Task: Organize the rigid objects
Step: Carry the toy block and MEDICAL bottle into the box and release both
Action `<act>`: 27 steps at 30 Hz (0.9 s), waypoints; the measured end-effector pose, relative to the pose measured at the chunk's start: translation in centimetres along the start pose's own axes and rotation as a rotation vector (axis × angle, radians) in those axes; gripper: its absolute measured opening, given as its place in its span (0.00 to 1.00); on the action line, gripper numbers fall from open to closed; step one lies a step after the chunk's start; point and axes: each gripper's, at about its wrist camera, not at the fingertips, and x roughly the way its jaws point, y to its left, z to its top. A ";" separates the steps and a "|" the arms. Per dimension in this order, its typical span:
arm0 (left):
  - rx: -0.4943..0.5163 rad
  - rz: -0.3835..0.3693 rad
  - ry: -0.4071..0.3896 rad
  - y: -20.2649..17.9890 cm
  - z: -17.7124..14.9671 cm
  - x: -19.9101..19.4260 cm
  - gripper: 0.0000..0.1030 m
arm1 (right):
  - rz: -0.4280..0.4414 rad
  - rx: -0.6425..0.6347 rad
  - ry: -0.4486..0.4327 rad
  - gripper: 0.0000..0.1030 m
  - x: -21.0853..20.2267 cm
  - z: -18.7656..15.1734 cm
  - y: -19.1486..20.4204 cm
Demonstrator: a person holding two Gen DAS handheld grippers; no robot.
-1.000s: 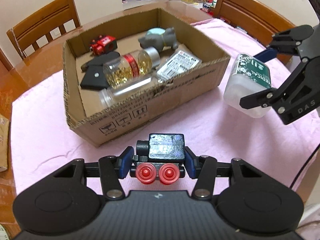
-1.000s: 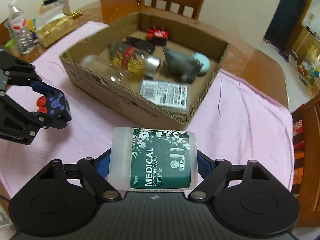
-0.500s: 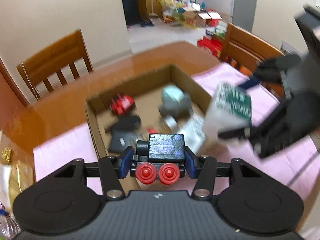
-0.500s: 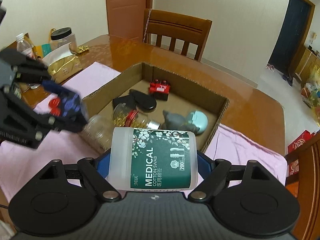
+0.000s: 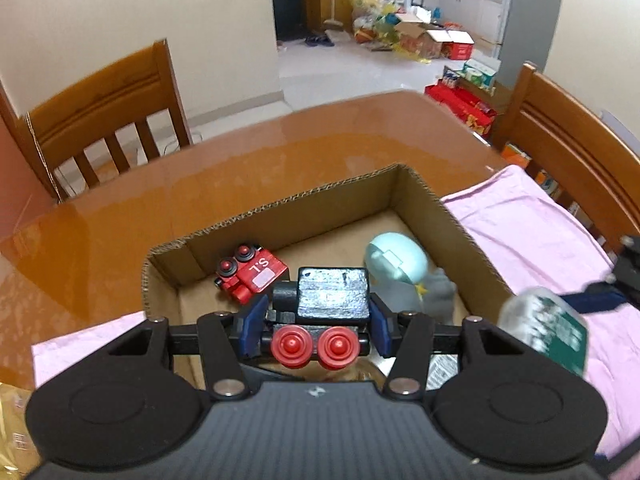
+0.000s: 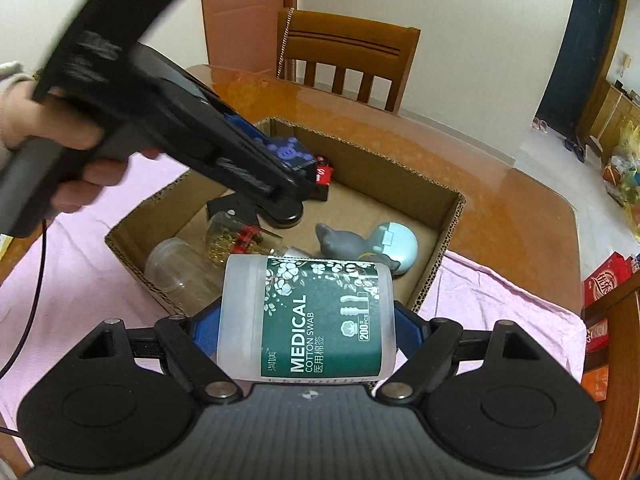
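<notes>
My left gripper (image 5: 316, 326) is shut on a small black toy car with red wheels (image 5: 332, 300) and hangs over the open cardboard box (image 5: 460, 228). From the right wrist view the same gripper (image 6: 296, 176) reaches across the box's far-left part, the toy car (image 6: 292, 156) in its tip. My right gripper (image 6: 306, 320) is shut on a white cotton swab jar with a green label (image 6: 308, 314), held above the box's near wall. In the left wrist view that jar (image 5: 548, 332) shows blurred at the right.
Inside the box lie a red toy car (image 5: 252, 274), a grey figure with a pale blue round part (image 6: 360, 242), a clear bottle (image 6: 176, 268), a gold-filled jar (image 6: 228, 236) and black pieces. A pink cloth (image 5: 540, 232) covers the wooden table (image 5: 200, 184). Wooden chairs (image 6: 348, 56) stand around it.
My left gripper carried the toy car forward and up, from in front of the box to over its inside. My right gripper brought the jar closer to the box's near wall.
</notes>
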 end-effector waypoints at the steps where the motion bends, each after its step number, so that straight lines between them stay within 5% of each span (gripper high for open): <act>1: -0.007 0.002 0.008 0.0 0.0 0.9 0.50 | -0.002 0.004 0.001 0.84 0.1 0.0 -0.1; 4: -0.038 -0.005 0.023 0.1 0.4 2.8 0.51 | 0.000 0.021 0.005 0.84 0.4 0.0 -0.6; 8: -0.066 -0.004 0.012 -0.1 0.9 4.3 0.81 | 0.001 0.025 0.007 0.84 0.6 0.0 -0.7; 14: -0.102 0.038 -0.073 0.1 1.3 3.3 0.95 | 0.003 0.019 0.014 0.84 0.9 0.0 -0.8; 25: -0.080 0.119 -0.093 0.9 -1.0 -2.8 0.96 | 0.012 -0.003 0.021 0.84 1.2 0.4 0.0; 27: -0.091 0.129 -0.094 1.2 -1.9 -4.2 0.96 | 0.011 0.007 0.017 0.93 1.1 0.5 0.1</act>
